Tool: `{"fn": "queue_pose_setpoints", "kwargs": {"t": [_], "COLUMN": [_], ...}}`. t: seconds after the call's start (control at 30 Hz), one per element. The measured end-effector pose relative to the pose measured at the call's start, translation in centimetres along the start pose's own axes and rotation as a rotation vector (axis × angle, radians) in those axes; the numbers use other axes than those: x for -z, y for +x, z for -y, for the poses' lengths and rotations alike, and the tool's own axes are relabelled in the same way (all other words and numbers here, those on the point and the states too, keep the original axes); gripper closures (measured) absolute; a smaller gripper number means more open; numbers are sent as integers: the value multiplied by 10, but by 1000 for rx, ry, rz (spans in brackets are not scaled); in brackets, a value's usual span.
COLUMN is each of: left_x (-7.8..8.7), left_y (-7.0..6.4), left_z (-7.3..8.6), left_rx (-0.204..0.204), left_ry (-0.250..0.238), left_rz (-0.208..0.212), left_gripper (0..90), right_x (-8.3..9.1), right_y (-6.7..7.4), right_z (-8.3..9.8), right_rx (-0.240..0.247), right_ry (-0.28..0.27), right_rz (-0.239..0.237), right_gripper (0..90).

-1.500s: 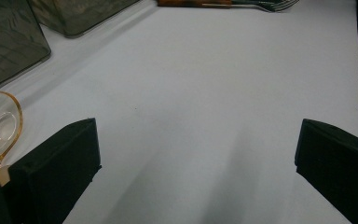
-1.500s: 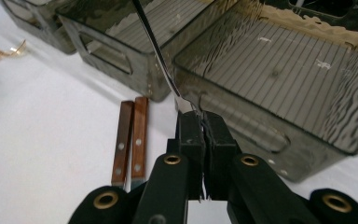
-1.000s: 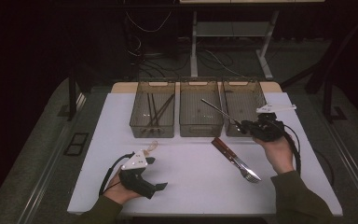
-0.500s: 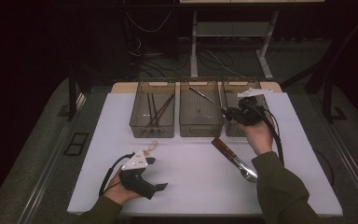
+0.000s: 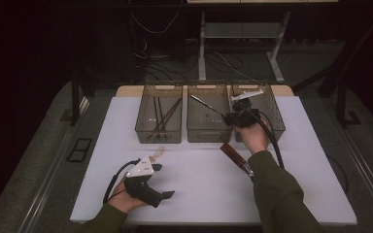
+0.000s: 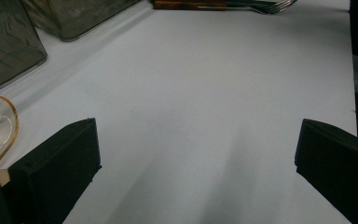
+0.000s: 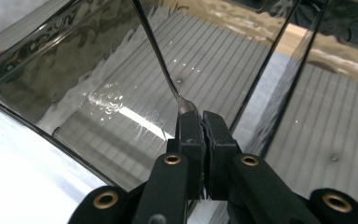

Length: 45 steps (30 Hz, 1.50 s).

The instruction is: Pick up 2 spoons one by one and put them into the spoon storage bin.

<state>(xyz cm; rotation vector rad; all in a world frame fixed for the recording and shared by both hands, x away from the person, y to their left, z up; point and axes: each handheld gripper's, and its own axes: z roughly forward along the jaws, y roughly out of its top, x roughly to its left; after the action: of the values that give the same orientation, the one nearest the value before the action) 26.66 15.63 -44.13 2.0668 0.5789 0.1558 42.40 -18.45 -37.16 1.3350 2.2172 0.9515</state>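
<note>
We held a metal utensil (image 7: 161,65) clamped in the right gripper (image 7: 202,122) over the middle bin (image 5: 209,133), apparently needing only release, while the left gripper (image 6: 196,154) rested wide open and empty.

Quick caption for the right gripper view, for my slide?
Right gripper shut on a thin metal utensil, held over the middle bin.

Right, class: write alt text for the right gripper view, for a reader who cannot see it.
The right gripper, jaws shut, pinches one end of a thin metal utensil whose shaft slants up and away over a smoky transparent bin. A second bin sits beside it, both with ribbed floors.
</note>
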Motion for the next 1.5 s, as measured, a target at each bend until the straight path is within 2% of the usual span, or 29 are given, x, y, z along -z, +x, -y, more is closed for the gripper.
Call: {"fn": "queue_pose_setpoints", "kwargs": {"t": [0.27, 0.37, 0.63, 0.87, 1.03, 1.2, 1.3, 1.4, 1.47, 1.5], "left_x": [0, 0, 0, 0, 0, 0, 0, 1, 1, 1], "left_y": [0, 0, 0, 0, 0, 1, 1, 2, 2, 2], "left_z": [0, 0, 0, 0, 0, 0, 1, 0, 0, 1], "left_rx": [0, 0, 1, 3, 3, 2, 3, -5, -6, -4], "left_ry": [1, 1, 1, 0, 2, 4, 5, 11, 13, 13], "left_rz": [0, 0, 0, -2, -4, -6, -7, -7, -7, -8], "left_gripper": [0, 0, 0, 0, 0, 0, 0, 0, 0, 0], "right_x": [-9, -9, -1, 13, 26, 37, 45, 51, 54, 56], "right_y": [6, 8, 7, 2, -3, -6, -10, -11, -11, -11], "right_z": [3, 4, 3, 5, 10, 18, 27, 36, 42, 46], "right_rx": [31, 33, 28, 25, 24, 41, 40, 36, 35, 49], "right_ry": [46, 38, -15, -87, -118, -139, -147, -152, -154, -156], "right_rz": [15, 16, -9, -76, -127, -139, -183, -203, -196, -203], "right_gripper": [867, 763, 623, 450, 325, 208, 139, 111, 111, 111]}}
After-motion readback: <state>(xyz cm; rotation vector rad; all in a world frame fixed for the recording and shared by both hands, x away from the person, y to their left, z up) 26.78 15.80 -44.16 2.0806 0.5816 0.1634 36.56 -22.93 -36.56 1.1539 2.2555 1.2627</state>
